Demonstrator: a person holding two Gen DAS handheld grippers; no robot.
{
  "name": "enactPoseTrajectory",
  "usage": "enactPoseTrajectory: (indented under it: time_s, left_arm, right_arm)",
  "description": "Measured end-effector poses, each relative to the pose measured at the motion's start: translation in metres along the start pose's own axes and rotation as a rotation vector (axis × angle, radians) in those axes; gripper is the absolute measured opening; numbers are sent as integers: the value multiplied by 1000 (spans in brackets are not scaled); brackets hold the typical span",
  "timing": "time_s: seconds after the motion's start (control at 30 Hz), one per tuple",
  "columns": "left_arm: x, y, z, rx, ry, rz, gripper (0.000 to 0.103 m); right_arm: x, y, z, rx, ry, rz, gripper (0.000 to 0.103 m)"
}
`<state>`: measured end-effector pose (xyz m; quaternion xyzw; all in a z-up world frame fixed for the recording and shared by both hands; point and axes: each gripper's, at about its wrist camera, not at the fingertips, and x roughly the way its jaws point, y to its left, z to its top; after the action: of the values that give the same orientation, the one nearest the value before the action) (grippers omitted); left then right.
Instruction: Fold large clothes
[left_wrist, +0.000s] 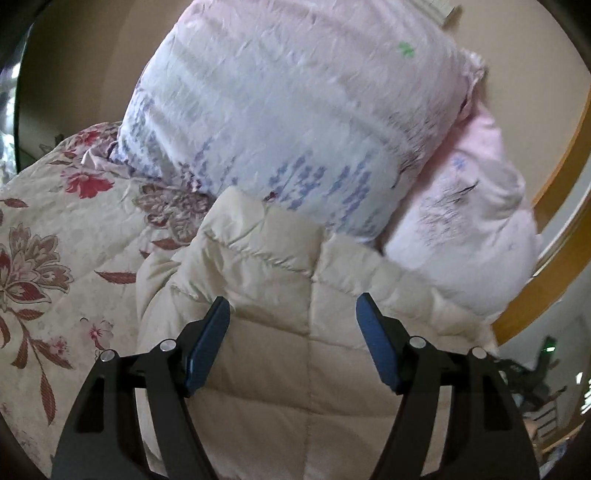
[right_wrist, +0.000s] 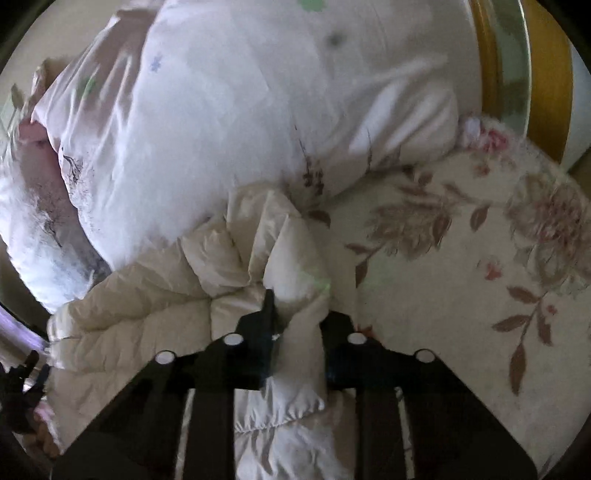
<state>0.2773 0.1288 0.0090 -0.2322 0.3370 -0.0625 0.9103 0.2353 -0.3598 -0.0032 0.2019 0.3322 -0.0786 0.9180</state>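
Observation:
A cream quilted puffer jacket (left_wrist: 273, 280) lies on a floral bedspread (left_wrist: 48, 236). My left gripper (left_wrist: 293, 306) is open, its blue pads (left_wrist: 207, 350) spread wide just above the jacket, holding nothing. In the right wrist view my right gripper (right_wrist: 299, 306) is shut on a bunched fold of the same jacket (right_wrist: 155, 314), which puffs up between the fingers. The rest of the jacket trails to the lower left.
Two large pale pillows (left_wrist: 288, 118) with purple flower print lean behind the jacket; they also fill the top of the right wrist view (right_wrist: 236, 110). A wooden bed frame (left_wrist: 561, 206) curves along the right. The floral bedspread (right_wrist: 461, 280) extends right of the right gripper.

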Motion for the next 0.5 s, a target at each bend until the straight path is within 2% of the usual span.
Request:
enactPoseTrajectory:
  time_s: [0.23, 0.5]
  left_arm:
    - [17, 10, -5, -15, 6, 86, 71]
    - [36, 13, -2, -38, 10, 137, 71]
  right_arm:
    - [15, 7, 1, -29, 4, -102, 17]
    - [35, 12, -1, -46, 3, -197, 19]
